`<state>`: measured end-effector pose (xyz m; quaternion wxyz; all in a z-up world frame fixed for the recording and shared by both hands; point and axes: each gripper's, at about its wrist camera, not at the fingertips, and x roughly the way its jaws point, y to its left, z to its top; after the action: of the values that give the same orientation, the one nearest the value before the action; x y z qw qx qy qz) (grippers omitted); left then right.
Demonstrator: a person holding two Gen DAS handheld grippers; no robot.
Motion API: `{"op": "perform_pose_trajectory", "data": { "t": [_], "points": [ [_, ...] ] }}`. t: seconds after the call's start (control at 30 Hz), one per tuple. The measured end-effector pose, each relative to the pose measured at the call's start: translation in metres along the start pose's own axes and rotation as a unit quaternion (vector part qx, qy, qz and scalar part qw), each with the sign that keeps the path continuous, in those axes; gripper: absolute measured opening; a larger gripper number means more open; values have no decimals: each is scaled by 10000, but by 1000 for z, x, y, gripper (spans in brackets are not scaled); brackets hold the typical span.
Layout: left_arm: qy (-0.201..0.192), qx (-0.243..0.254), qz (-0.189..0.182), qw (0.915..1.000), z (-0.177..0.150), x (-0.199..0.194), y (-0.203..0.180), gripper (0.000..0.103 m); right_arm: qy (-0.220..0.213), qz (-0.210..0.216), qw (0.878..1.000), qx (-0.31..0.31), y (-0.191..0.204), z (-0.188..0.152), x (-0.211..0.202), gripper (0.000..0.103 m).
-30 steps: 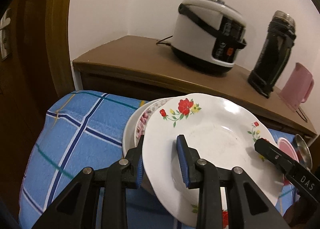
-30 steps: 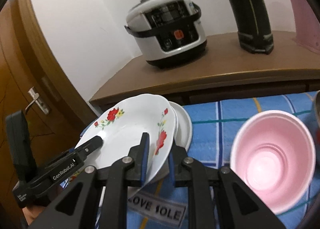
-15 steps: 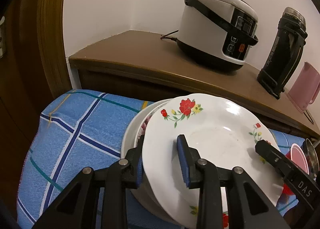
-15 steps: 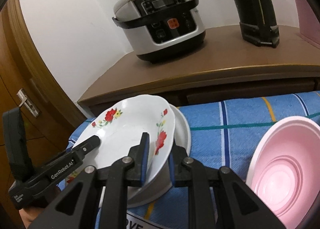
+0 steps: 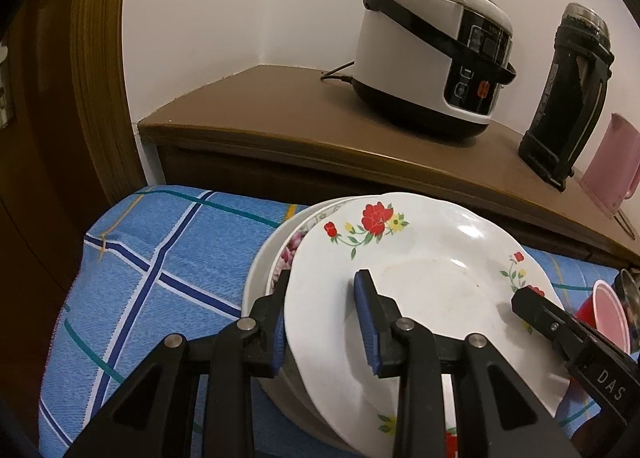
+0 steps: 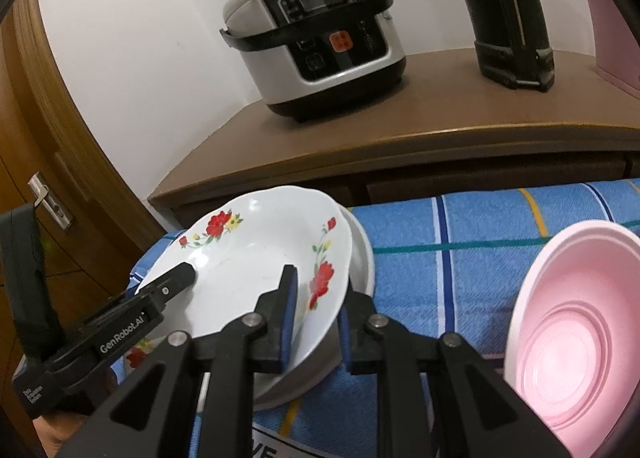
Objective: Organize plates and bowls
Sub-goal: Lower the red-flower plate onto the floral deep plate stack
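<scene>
A white plate with red flowers (image 5: 432, 282) (image 6: 248, 258) sits on top of a stack of plates and a white bowl (image 5: 260, 270) (image 6: 362, 258) on the blue checked cloth. My left gripper (image 5: 322, 322) is shut on the flowered plate's left rim, one finger above and one below. My right gripper (image 6: 316, 306) is shut on the plate's right rim. Each gripper shows in the other's view. A pink bowl (image 6: 576, 338) stands on the cloth to the right.
A wooden sideboard (image 5: 280, 118) stands behind the cloth-covered table. It bears a rice cooker (image 5: 432, 54) (image 6: 316, 38), a black thermos (image 5: 568, 90) and a pink jug (image 5: 612, 166). A wooden door (image 6: 36, 186) stands at the left. A metal bowl edge (image 5: 630, 298) is far right.
Both grippers have carried the flowered plate leftward and lower, settling it over the stack. The pink bowl has slid toward the right edge of the right wrist view.
</scene>
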<state>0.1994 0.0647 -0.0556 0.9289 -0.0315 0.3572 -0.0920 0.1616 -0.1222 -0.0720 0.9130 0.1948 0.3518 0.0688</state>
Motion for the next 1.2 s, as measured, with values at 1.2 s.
{"op": "perform_pose_trajectory", "data": {
  "t": [1.2],
  "points": [
    [1,44,140,9999,0,3,-4,33,166,-126,9998,-14,-2,5,17,22]
  ]
}}
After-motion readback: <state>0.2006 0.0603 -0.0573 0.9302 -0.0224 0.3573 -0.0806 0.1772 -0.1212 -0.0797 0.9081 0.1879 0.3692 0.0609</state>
